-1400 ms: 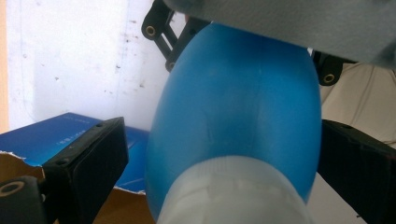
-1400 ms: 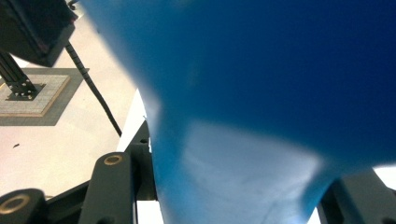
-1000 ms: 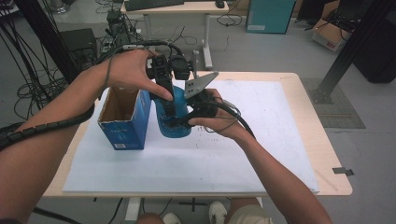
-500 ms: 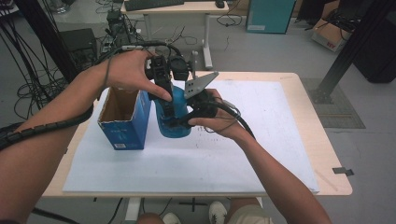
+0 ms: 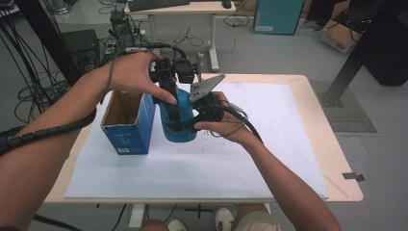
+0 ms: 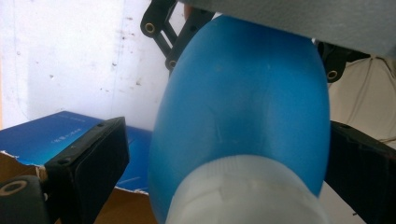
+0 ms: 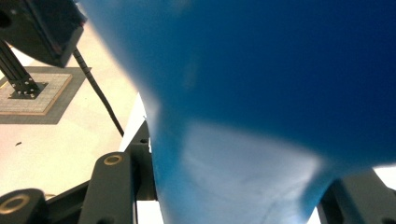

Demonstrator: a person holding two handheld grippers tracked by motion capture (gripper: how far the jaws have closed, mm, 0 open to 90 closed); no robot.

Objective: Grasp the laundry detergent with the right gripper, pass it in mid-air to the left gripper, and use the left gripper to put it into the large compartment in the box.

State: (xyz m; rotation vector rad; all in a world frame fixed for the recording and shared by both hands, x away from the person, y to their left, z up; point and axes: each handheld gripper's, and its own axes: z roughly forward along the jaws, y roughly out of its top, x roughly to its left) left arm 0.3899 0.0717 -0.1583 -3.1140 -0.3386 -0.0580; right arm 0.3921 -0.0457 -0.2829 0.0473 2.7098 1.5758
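1. Nothing has moved since the earlier frames: both hands and the blue bottle sit where they did a second ago.
2. The blue bottle stands upright on the white sheet covering the bench, just beside an open blue carton on its left in the high view.
3. The right tongs come in from the side and are clamped on the bottle; in the right gripper view the blue body sits tight between the two black jaws.
4. The left tongs reach down from above over the bottle's top. In the left gripper view the bottle, with its white cap nearest the camera, lies between the jaws; the right-hand jaw is against the blue side, while a gap shows at the other jaw, so they are not gripping.
5. The open carton's brown inside shows empty from the high view.
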